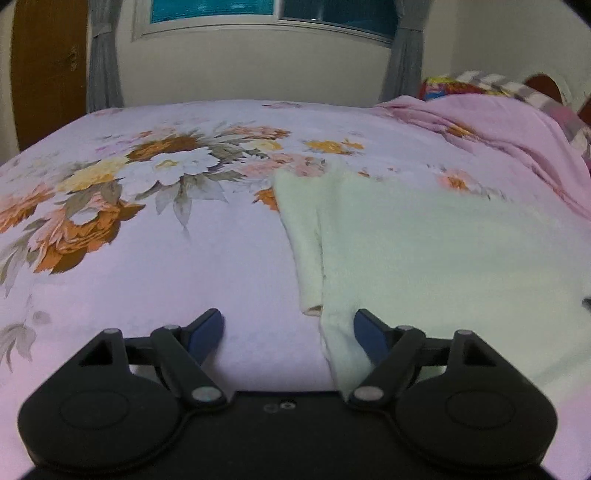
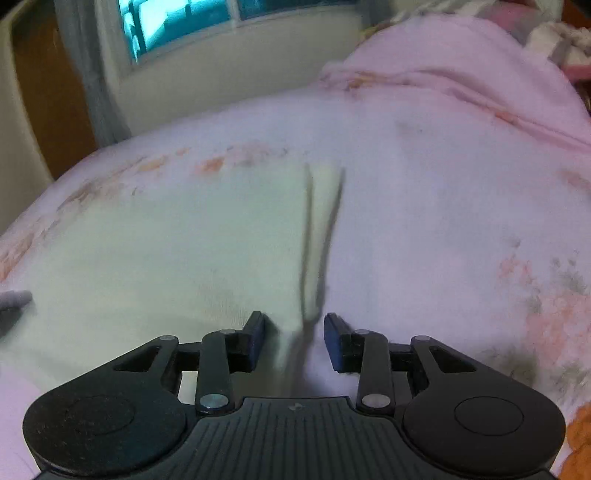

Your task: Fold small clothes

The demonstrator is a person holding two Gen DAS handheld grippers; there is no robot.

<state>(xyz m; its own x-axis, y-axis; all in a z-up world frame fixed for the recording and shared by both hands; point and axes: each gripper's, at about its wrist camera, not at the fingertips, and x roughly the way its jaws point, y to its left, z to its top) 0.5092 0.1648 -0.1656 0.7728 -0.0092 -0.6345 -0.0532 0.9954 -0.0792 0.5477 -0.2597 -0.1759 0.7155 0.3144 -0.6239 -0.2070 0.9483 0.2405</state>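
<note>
Left tongs (image 1: 289, 332): jaws wide apart, nothing clamped; the right blue pad (image 1: 369, 334) sits over the near edge of the garment, the left pad over bare sheet.
Right tongs (image 2: 294, 338): jaws partly apart, nothing pressed between them; the garment's right edge runs into the gap, but whether the pads touch it I cannot tell. This view is blurred.
Garment (image 1: 424, 251): pale green, fuzzy, spread flat on the bed, to the right in the left wrist view and to the left and centre in the right wrist view (image 2: 166, 251).
Sleeve (image 1: 299, 229): narrow strip along the garment's left side, folded inward, its cuff end nearest the camera.
Sheet (image 1: 155, 266): lilac with a big print of white, yellow and orange flowers, covering the bed.
Blanket (image 1: 517, 136): pink, bunched at the far right of the bed, with patterned bedding behind it.
Wall: cream, beyond the bed, with a window (image 1: 266, 14) and grey curtains (image 1: 103, 66) either side.
Door (image 1: 48, 70): brown wood, far left.
</note>
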